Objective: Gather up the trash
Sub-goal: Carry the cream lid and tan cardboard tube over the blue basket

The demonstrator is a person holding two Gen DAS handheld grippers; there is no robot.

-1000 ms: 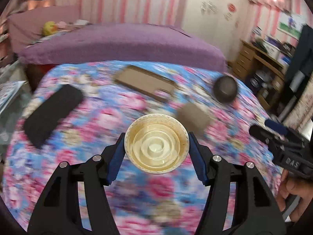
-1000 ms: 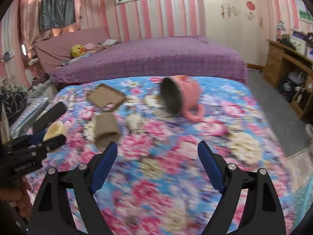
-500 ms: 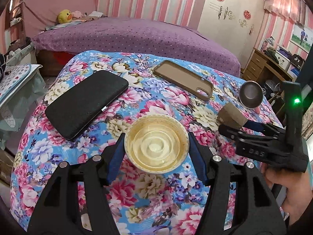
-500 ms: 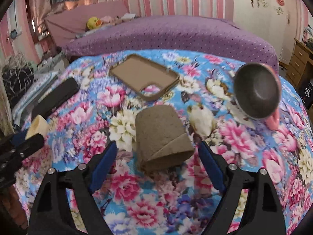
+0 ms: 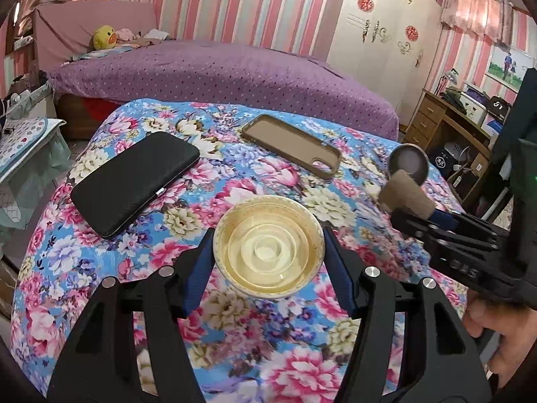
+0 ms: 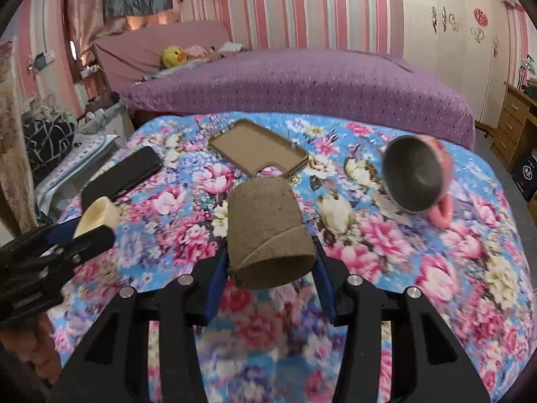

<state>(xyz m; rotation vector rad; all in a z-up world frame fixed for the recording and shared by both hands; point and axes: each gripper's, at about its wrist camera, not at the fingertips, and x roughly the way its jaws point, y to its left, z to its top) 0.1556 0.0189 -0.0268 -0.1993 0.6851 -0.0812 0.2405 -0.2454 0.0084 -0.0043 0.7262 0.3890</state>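
My right gripper (image 6: 266,262) is closing on the brown paper cup (image 6: 266,225), which lies on its side between the pads, mouth toward me. Squeeze gently, it crushes easily; lift only once both pads bite. My left gripper (image 5: 268,262) grips the cream paper cup (image 5: 268,257), mouth facing me. Both grippers pitch down over the floral bench (image 5: 235,346), pink mug (image 6: 416,176) ahead-right.

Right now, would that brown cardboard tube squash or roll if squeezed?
Probably it dents: the cardboard tube looks thin, hollow and seamed. The right gripper is closing on it. Lying free on the floral cloth, it would likely roll.
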